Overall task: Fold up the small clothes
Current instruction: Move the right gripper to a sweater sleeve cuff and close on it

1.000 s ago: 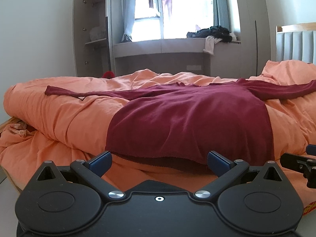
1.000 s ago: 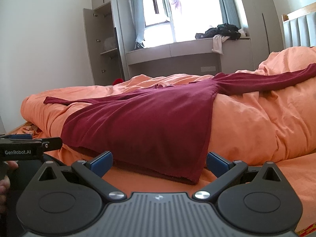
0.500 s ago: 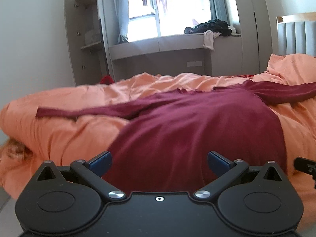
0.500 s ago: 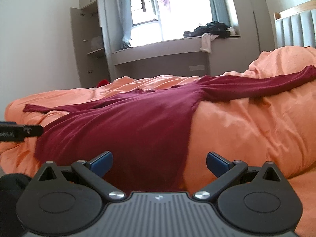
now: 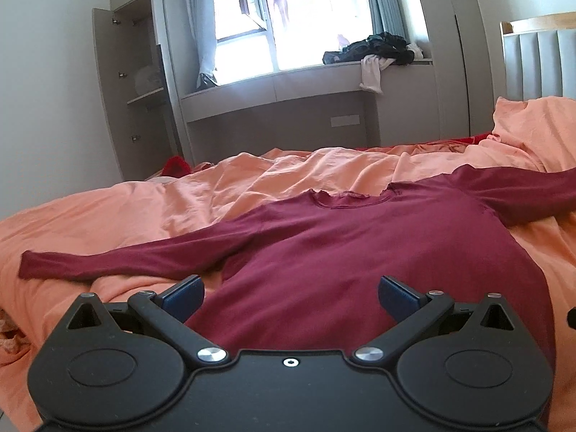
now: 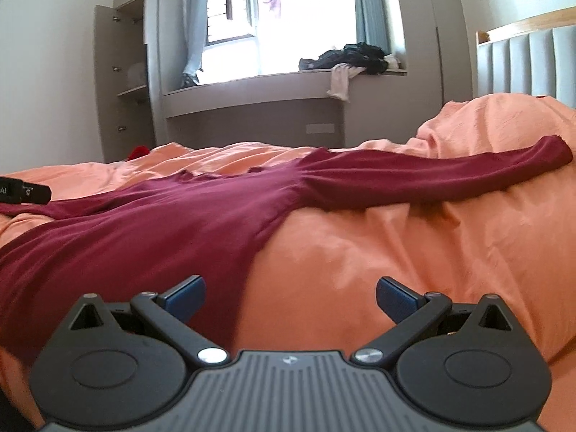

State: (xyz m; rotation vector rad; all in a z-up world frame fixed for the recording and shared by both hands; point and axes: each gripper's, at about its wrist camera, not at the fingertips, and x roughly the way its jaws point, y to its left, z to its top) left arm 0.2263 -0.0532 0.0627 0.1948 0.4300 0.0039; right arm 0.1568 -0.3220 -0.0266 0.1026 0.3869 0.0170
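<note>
A dark red long-sleeved top (image 5: 360, 252) lies spread flat on an orange duvet, neckline away from me, both sleeves stretched out sideways. It also shows in the right wrist view (image 6: 162, 223). My left gripper (image 5: 289, 293) is open and empty, above the lower body of the top. My right gripper (image 6: 289, 295) is open and empty, over the top's right side edge and the bare duvet. The right sleeve (image 6: 450, 176) runs out to the right. The left sleeve (image 5: 118, 259) runs out to the left.
The orange duvet (image 5: 126, 212) covers the bed with soft wrinkles. A grey padded headboard (image 6: 522, 61) stands at the right. A window bench (image 5: 306, 75) with piled dark clothes and an open wardrobe (image 5: 136, 82) stand beyond the bed. The left gripper's tip (image 6: 25, 194) shows at the left edge.
Both grippers have risen and moved forward from the bed's near edge over the top. The hem has dropped out of sight below them. Both stayed open.
</note>
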